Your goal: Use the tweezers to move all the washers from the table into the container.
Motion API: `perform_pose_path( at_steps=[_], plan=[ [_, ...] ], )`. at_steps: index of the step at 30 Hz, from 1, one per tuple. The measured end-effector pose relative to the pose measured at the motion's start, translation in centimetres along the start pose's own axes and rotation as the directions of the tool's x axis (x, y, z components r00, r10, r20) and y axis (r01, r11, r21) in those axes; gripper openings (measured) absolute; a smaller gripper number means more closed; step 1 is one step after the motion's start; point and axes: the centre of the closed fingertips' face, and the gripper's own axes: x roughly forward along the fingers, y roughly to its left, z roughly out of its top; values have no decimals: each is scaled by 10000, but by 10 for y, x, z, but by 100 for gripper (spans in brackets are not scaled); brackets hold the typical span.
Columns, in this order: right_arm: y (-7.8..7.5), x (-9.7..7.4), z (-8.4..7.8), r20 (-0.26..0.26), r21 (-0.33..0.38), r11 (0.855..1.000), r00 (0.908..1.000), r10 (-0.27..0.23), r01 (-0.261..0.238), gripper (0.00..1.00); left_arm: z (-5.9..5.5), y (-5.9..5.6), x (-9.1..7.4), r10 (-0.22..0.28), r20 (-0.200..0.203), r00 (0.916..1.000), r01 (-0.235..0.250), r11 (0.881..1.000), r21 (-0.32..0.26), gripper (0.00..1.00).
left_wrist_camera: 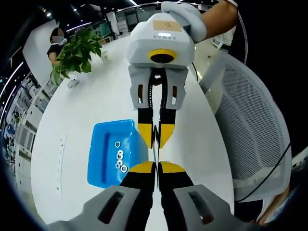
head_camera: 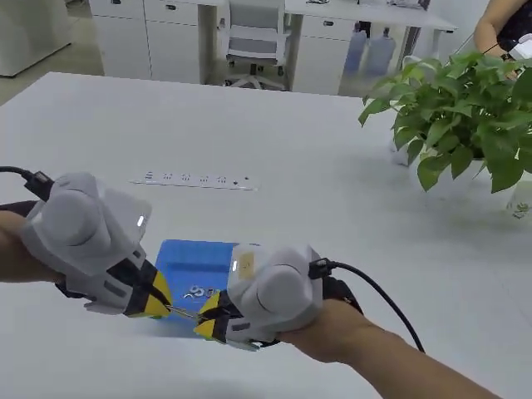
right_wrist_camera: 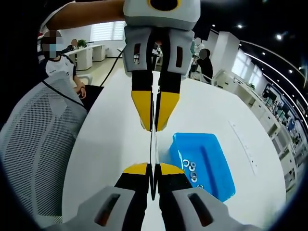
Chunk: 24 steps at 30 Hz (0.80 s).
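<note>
A blue container (head_camera: pixel 195 262) lies on the white table with several washers (head_camera: pixel 198 293) in it. In front of it my two grippers meet tip to tip. The left gripper (head_camera: pixel 154 299) and the right gripper (head_camera: pixel 212 322) are both shut on thin metal tweezers (head_camera: pixel 184 312) that bridge the small gap between them. In the left gripper view the tweezers (left_wrist_camera: pixel 156 153) run from my left gripper (left_wrist_camera: pixel 156 167) up to the right gripper (left_wrist_camera: pixel 156 137), with the container (left_wrist_camera: pixel 103 159) and washers (left_wrist_camera: pixel 119 158) to the left. In the right gripper view the tweezers (right_wrist_camera: pixel 153 142) sit left of the container (right_wrist_camera: pixel 209 161).
A white power strip (head_camera: pixel 195 179) lies on the table beyond the container. A potted plant (head_camera: pixel 461 116) stands at the right edge. A mesh chair (left_wrist_camera: pixel 245 125) is beside the table. An office chair (head_camera: pixel 253 41) and cabinets stand behind.
</note>
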Motion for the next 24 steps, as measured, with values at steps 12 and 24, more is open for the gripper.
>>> perform_pose_path(
  at_steps=[12,24],
  plan=[
    [19,8,-17,-380,25,9987,9980,514,-514,8,-21,-17,31,-125,-247,9996,122,9998,-124,6],
    [29,22,-38,-951,41,9976,9931,689,-689,10,-37,-24,57,-272,-671,9974,276,9996,56,6]
  ],
)
